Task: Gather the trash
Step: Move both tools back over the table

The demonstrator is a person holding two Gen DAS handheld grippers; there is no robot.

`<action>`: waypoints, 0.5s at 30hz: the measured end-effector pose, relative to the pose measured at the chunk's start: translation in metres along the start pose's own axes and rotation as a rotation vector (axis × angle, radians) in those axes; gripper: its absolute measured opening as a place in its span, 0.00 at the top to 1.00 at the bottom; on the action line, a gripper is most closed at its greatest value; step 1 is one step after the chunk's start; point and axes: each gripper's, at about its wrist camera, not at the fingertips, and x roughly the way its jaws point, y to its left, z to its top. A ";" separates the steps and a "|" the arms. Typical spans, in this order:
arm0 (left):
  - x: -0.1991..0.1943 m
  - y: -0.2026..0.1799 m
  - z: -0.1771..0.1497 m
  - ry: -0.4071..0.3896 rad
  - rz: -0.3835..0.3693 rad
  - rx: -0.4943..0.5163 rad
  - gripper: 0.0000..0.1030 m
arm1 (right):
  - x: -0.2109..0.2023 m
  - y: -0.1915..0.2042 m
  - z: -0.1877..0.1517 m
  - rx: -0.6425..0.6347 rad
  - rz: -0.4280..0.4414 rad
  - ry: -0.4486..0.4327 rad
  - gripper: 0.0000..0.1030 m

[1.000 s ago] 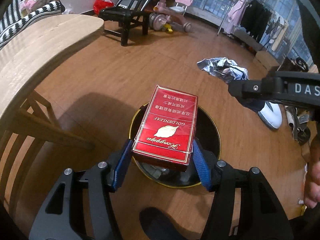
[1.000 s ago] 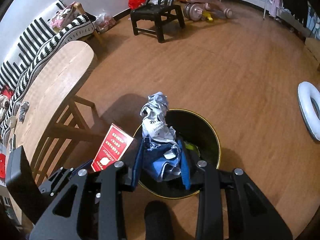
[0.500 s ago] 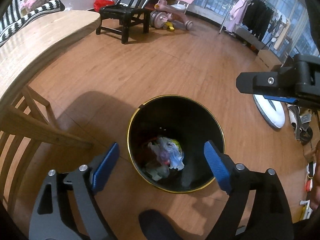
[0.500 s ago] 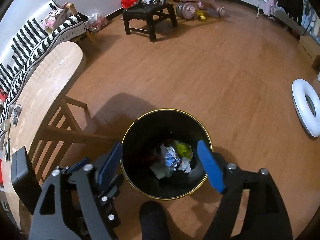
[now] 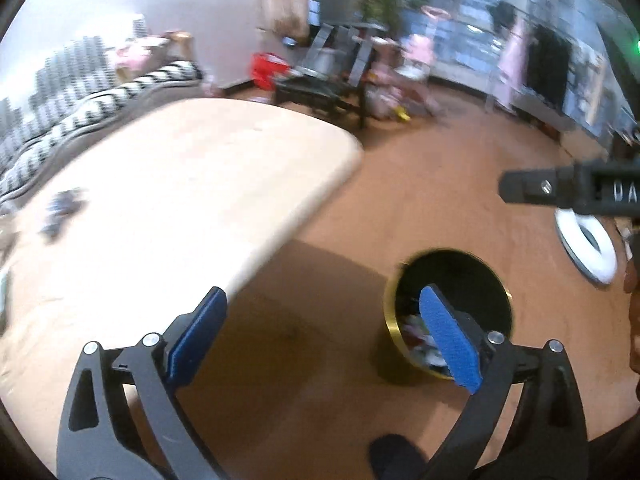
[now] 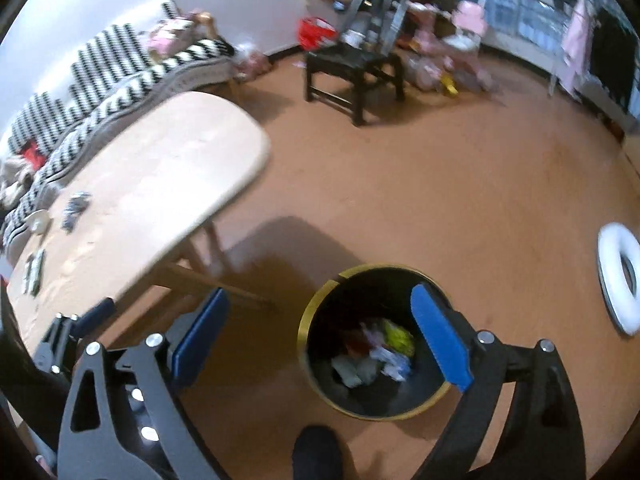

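Right wrist view shows your bin (image 6: 320,300) on the floor (image 6: 460,184), crumpled trash (image 6: 376,352) inside; the desk (image 6: 160,184) stands left of it, small scraps (image 6: 74,208) on top, a white ring (image 6: 618,280) lying well right; your right hand-held gripper (image 6: 318,340) is spread wide and empty over the bin; left wrist view is blurred; your left hand-held gripper (image 5: 320,340) is equally wide, empty, between desk and bin; letters "DA" show on the other tool.

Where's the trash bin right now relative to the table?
The trash bin stands on the floor just off the wooden table's rounded end, lower centre-right in both wrist views, with crumpled trash inside.
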 end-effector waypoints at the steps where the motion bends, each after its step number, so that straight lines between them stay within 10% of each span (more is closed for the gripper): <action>1: -0.012 0.019 0.000 -0.006 0.025 -0.025 0.08 | -0.003 0.013 0.002 -0.019 0.014 -0.011 0.10; 15: -0.133 0.260 -0.066 0.010 0.368 -0.374 0.07 | -0.006 0.247 -0.011 -0.376 0.216 -0.072 0.08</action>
